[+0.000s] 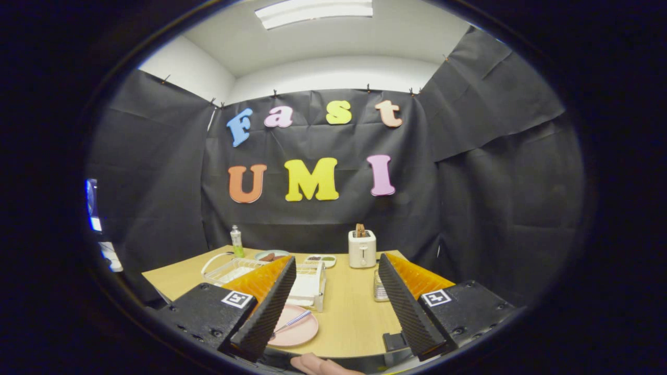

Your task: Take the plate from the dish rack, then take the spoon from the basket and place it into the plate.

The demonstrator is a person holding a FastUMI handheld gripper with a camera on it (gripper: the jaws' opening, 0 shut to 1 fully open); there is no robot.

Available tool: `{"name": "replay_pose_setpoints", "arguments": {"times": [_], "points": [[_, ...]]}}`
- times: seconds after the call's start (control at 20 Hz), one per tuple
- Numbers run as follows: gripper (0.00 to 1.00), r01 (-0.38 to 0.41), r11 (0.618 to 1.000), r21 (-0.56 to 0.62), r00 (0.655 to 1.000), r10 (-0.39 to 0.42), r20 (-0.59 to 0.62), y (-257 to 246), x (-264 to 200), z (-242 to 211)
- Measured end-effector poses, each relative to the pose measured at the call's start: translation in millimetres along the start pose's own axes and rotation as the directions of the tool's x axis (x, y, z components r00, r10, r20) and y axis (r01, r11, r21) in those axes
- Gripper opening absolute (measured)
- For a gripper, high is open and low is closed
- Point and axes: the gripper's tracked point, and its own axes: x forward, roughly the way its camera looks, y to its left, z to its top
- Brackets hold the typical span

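Note:
A pink plate [298,329] lies flat on the wooden table [354,312], just inside my left finger [268,307]. A spoon [293,321] with a pale handle rests across the plate, its bowl end hidden behind that finger. My gripper [333,307] is held above the near table edge, open wide, with nothing between its fingers. Behind the plate stands the white dish rack [308,285]. A white wire basket [232,268] sits left of the rack, partly hidden by my left finger.
A white toaster [362,249] with toast stands at the back of the table. A small clear glass [379,289] sits by my right finger. A green bottle [237,241], a plate of food [271,255] and a small dish [320,259] line the back. A person's hand [318,365] shows below the table edge.

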Motion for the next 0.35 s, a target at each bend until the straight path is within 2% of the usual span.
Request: {"name": "replay_pose_setpoints", "arguments": {"times": [0.35], "points": [[1.0, 0.0, 1.0, 0.008, 1.0, 0.0, -0.013, -5.0, 3.0, -4.2]]}}
